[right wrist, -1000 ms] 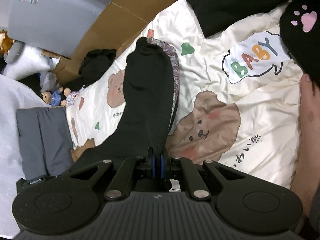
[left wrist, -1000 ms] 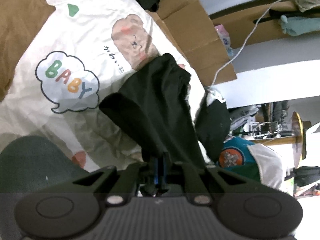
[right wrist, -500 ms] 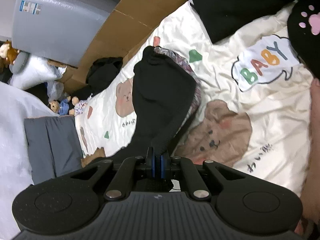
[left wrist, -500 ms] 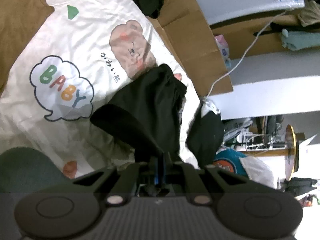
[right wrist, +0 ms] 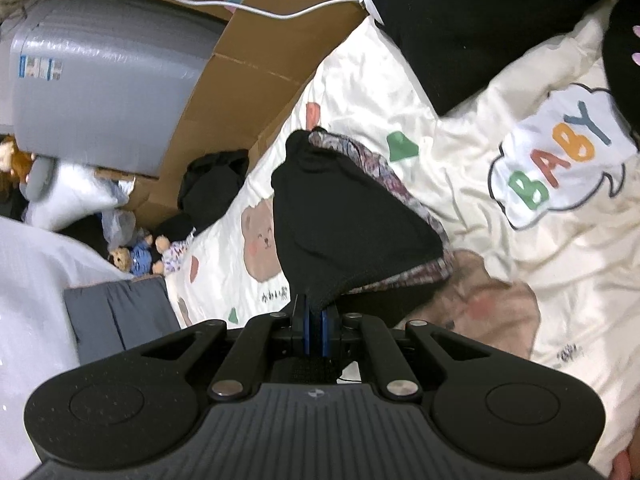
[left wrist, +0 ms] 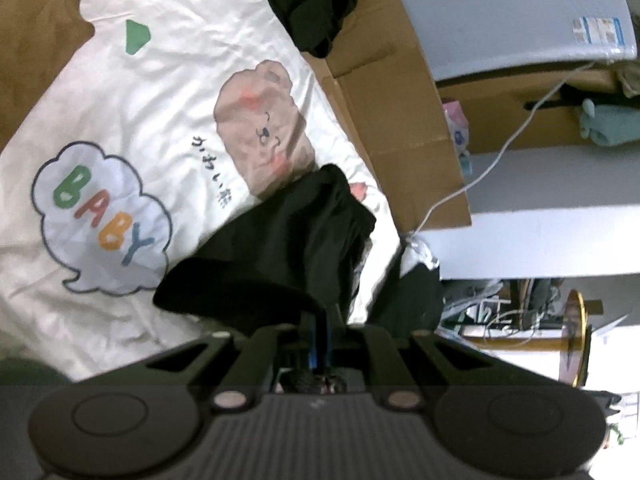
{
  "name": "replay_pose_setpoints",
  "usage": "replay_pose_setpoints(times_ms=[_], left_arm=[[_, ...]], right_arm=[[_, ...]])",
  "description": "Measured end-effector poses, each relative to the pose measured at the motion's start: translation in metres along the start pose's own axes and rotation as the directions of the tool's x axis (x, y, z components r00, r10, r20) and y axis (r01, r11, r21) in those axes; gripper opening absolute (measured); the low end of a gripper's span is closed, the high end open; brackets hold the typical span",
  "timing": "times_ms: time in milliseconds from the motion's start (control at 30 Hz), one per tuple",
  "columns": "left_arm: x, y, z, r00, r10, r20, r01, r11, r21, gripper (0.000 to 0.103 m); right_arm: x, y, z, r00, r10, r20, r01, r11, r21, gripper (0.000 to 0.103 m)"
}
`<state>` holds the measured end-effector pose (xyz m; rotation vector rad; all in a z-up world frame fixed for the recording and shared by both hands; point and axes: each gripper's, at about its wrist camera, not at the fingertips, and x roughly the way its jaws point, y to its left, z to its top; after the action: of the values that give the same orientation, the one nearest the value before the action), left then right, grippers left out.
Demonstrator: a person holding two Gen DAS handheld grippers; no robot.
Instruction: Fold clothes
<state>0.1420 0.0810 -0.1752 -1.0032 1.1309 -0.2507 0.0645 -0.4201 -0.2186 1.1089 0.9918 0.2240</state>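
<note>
Garment: a black garment with a patterned lining, lifted at the near end off the bed sheet, its far end on the sheet by the bear print
Left gripper: fingers pinched together on a near corner of the black cloth; the cloth runs straight ahead from them
Right gripper: fingers clamped on another near corner; the cloth fans forward and up from the pads
Long axis: away from both grippers, toward the far tip near the cardboard
Nearer hand: neither clearly; both hold the near edge alike
Fold state: the cloth looks doubled, lining showing along one edge, though blur makes the layers hard to count
Next move, as a judgement: it turns on carrying the held edge forward along that axis to the far end, or laying it flat
Around: a second black heap at the sheet's far edge, a dark cushion, a white cable
In the way: nothing lies on the sheet between fingers and far end
</note>
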Motion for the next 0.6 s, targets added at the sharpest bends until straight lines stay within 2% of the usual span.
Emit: replay_pose_setpoints(times_ms=[600], left_arm=[[0.066,-0.011,0.053,0.998,0.063,-0.027,-0.064,0.998,-0.006,0.004]], right_arm=[[0.057,-0.01,0.059,0.999,-0.028,-0.035,0.028,1.0,0.004,0.006]])
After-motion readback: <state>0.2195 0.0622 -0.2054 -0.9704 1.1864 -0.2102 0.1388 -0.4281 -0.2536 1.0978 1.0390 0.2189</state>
